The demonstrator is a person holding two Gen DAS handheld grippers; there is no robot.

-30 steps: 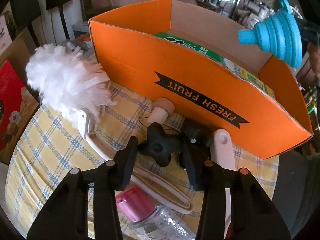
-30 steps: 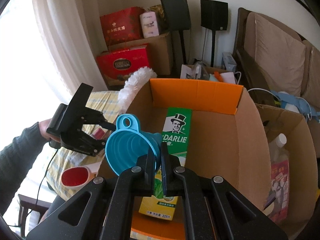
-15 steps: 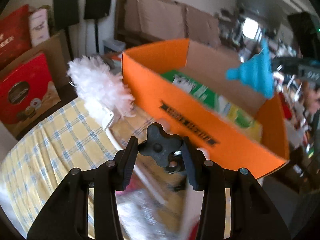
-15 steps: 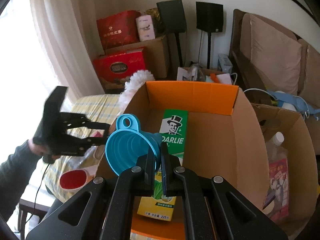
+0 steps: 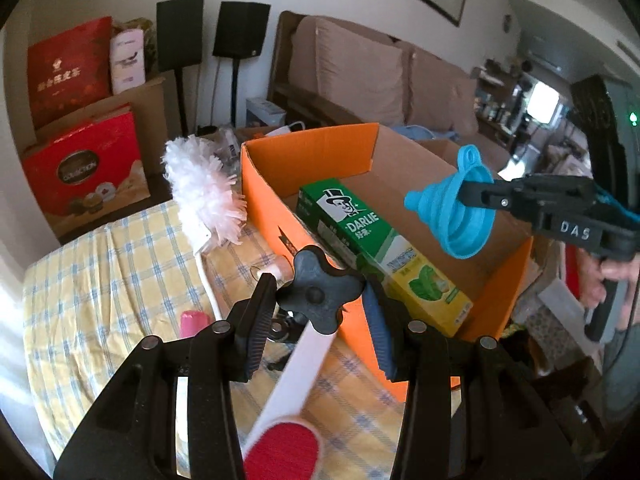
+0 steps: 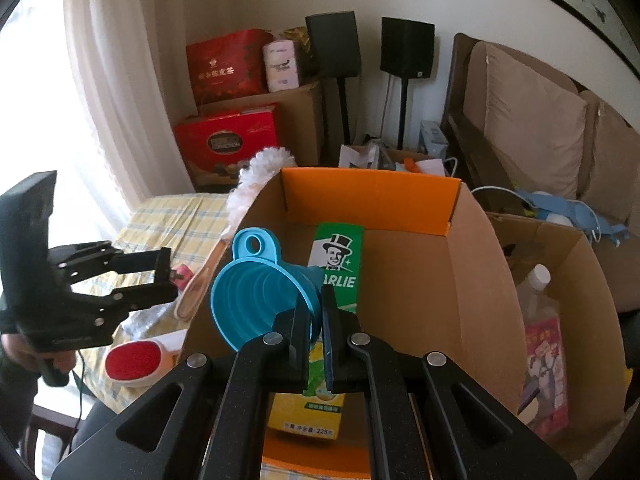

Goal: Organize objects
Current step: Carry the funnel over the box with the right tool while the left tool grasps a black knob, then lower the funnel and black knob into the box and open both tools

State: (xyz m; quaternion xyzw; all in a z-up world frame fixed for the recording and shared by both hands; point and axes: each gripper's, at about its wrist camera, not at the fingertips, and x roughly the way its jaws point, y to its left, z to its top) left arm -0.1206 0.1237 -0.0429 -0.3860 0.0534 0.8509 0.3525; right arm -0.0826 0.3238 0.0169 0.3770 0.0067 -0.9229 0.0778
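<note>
The left tongs (image 5: 320,300) squeeze a black knob (image 5: 319,295) and hold it in the air, above the table (image 5: 100,280) with its yellow checked cloth, just beside the orange box (image 5: 272,216). The right tongs (image 6: 318,320) pinch a blue funnel (image 6: 260,288) by its rim and hold it over the open box. A green toothpaste pack (image 6: 338,264) lies inside the box. A white fluffy duster (image 5: 200,184) and a red brush (image 6: 132,360) lie on the table.
</note>
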